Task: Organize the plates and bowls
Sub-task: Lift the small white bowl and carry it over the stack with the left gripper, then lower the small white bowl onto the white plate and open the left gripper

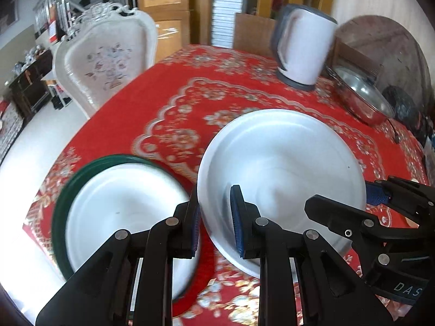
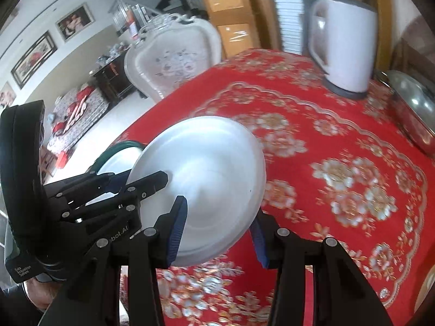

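A white bowl [image 1: 282, 168] hangs tilted just above the red tablecloth, held from both sides. My left gripper [image 1: 216, 225] is shut on its near left rim. My right gripper [image 2: 217, 233] is shut on the opposite rim, one pad inside the bowl [image 2: 206, 184] and one beneath it. Each gripper shows in the other view: the right gripper [image 1: 353, 203] at the bowl's right edge, the left gripper [image 2: 136, 180] at its left edge. A white plate with a dark green rim [image 1: 122, 212] lies on the cloth to the left of the bowl, partly hidden in the right wrist view as the green-rimmed plate [image 2: 119, 157].
A white electric kettle [image 1: 304, 46] stands at the table's far side. A steel pan with a lid [image 1: 361, 97] sits at the far right. A white ornate chair [image 1: 108, 57] stands off the table's left edge [image 1: 89, 125]. Both views are motion-blurred.
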Demonstrator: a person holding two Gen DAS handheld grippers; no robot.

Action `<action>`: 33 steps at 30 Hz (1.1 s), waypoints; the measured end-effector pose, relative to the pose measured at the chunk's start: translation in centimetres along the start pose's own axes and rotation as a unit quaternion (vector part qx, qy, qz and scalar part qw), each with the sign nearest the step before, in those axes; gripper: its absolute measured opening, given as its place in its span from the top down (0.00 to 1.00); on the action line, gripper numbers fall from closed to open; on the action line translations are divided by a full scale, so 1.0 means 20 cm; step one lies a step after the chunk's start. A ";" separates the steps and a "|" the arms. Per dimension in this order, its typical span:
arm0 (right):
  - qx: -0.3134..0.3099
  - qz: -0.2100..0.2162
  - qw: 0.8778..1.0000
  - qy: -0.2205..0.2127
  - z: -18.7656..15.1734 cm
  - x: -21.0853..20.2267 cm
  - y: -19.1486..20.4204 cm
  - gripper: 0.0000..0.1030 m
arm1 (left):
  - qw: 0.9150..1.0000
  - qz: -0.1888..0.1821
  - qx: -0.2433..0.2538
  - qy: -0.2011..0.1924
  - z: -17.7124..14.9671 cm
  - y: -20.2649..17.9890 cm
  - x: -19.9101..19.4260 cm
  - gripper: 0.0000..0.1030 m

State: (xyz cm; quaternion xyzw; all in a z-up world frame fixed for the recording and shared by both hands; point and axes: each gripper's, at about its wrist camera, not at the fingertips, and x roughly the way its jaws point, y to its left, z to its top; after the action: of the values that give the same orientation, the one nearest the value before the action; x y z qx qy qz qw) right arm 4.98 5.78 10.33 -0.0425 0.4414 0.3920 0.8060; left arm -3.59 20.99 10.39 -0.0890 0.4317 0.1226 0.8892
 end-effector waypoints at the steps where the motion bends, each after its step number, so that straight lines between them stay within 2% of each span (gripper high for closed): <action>1: -0.005 0.002 1.000 0.001 0.01 0.01 0.03 0.55 | 1.000 0.002 -0.004 -0.001 0.00 0.03 -0.01 0.80; 15: -0.059 0.020 0.998 0.023 0.08 0.20 0.38 0.55 | 0.998 0.029 -0.055 0.001 -0.08 0.39 -0.04 0.80; 33: -0.084 0.023 0.995 0.058 0.09 0.41 0.58 0.54 | 0.995 0.041 -0.084 0.027 -0.17 0.61 0.07 0.80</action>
State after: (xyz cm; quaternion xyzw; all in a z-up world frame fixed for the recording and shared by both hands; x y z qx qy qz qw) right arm 1.03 19.36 8.55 -0.1227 0.4542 0.4427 0.7634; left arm -8.99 31.97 6.55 -0.1486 0.4471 0.1918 0.8609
